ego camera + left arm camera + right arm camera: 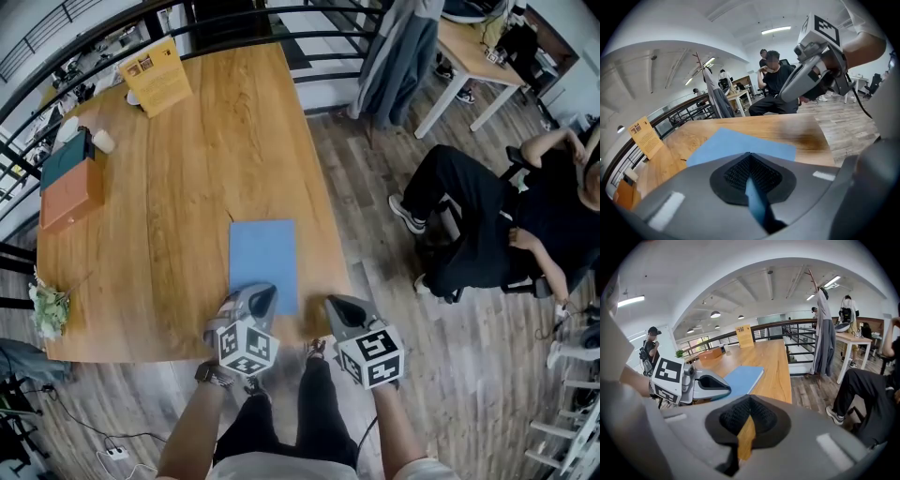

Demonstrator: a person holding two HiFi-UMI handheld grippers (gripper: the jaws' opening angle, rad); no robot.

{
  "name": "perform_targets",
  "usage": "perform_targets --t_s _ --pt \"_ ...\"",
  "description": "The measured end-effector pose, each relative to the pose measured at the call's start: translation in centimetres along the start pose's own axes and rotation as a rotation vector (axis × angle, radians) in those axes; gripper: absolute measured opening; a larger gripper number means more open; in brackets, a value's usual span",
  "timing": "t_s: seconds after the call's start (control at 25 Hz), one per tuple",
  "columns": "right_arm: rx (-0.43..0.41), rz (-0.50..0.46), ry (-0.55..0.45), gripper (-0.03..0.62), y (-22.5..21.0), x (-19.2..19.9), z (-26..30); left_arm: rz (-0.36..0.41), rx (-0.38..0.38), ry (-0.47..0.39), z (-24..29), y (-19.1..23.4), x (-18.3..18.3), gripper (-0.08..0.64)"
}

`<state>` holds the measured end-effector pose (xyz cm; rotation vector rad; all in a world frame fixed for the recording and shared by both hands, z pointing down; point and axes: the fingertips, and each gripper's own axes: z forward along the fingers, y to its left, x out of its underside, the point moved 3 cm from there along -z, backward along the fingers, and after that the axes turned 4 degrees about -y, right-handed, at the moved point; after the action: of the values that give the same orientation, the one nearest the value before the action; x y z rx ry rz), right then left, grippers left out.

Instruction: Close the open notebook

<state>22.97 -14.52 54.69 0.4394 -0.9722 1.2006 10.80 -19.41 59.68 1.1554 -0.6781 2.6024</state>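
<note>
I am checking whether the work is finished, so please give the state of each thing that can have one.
Flat blue notebook: closed, lying flat on the wooden table.
Left tool: jaws shut, nothing held.
Right tool: jaws shut, nothing held.

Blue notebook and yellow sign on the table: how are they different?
The blue notebook lies flat and closed; the yellow sign stands up. The notebook is plain, the sign has print and pictures. The notebook sits by the near edge, the sign at the far end. Both are rectangles on the wooden table.
</note>
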Motion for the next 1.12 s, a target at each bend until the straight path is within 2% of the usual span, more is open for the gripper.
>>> perform_targets --t_s 0.4,0.72,1.12 --pt "0.007 -0.017 -0.047 0.002 1.5 -3.6 -2.6 -0.203 -0.105 -0.096 -4.6 3.7 -2.5 0.006" --pt "0.016 -0.070 -0.150 0.002 4.7 -9.5 -5.2 -0.243 -0.200 -0.182 -11.3 7.4 -5.5 0.006" --pt "0.015 -0.117 -0.258 0.002 9.9 -15.4 -7.7 -0.331 -0.361 -0.273 -22.2 12.0 -6.7 0.006"
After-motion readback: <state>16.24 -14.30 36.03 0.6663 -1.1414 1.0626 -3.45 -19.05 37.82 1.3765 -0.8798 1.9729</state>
